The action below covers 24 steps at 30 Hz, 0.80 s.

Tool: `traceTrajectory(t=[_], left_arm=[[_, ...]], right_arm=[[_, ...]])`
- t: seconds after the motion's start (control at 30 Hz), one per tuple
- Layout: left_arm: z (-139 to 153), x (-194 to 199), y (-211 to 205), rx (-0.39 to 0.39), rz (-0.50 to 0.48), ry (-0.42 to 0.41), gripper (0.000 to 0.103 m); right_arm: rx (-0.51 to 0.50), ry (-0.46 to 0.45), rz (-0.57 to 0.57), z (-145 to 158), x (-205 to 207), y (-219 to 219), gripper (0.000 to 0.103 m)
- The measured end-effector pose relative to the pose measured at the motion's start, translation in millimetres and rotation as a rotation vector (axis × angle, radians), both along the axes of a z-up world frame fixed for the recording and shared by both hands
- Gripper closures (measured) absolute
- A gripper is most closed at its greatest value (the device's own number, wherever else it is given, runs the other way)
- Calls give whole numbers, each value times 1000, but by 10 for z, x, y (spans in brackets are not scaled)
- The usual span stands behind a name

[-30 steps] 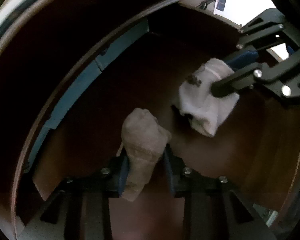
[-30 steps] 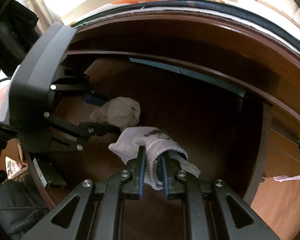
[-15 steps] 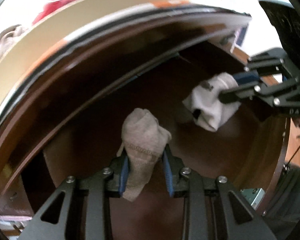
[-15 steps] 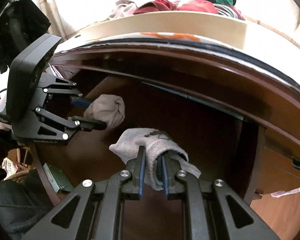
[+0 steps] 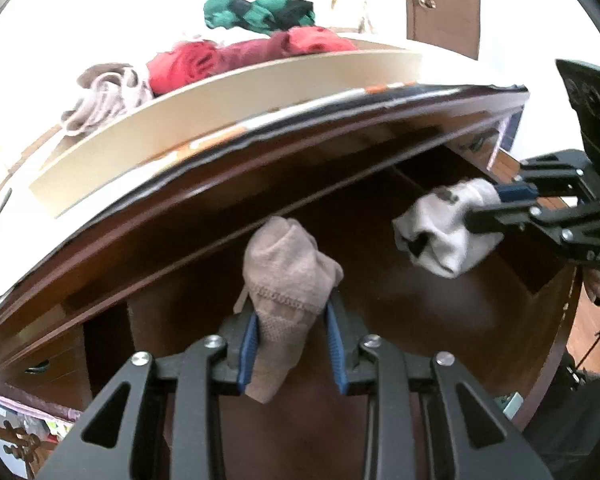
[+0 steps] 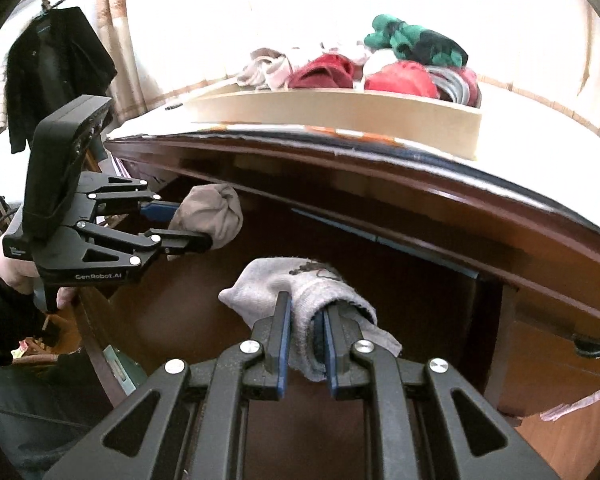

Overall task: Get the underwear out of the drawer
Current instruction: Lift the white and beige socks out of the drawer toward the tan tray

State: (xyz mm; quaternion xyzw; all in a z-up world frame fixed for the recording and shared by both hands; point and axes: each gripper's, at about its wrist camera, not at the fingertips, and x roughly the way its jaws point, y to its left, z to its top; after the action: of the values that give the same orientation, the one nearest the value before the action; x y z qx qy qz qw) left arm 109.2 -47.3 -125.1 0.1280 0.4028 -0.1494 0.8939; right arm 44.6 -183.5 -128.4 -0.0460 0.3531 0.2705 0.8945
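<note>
left claw (image 5: 292,340) clamped on beige bundle (image 5: 288,276), right claw (image 6: 303,350) clamped on grey-white bundle (image 6: 300,284), above drawer (image 6: 380,280)

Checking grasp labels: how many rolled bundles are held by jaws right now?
2. The beige bundle sits in the left gripper; the white-grey bundle sits in the right gripper. Both hang over the open drawer; its near part is hidden.

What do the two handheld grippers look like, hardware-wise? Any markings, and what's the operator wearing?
Both grippers are matte black linkage frames with silver screw heads and blue finger pads. The left gripper has a boxy black housing on top and white "GenRobot.AI" lettering on its side. The right gripper shows partial white lettering. The hand on the left grip has a dark sleeve.
</note>
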Motion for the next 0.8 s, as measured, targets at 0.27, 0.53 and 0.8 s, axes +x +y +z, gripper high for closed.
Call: traceTrajectory(t=[0.27,0.53,0.8], left_arm=[[82,-67,97,-19,38,-59,74],[195,-166,256,-31,68,-115,74],[243,-236,317,-56,101,-153,74]], right_arm=[[-45,-88,32,45,-138,119,87],[-9,-130,31,90,-173,68,87],[14,-171,20,131,-232,35,87]])
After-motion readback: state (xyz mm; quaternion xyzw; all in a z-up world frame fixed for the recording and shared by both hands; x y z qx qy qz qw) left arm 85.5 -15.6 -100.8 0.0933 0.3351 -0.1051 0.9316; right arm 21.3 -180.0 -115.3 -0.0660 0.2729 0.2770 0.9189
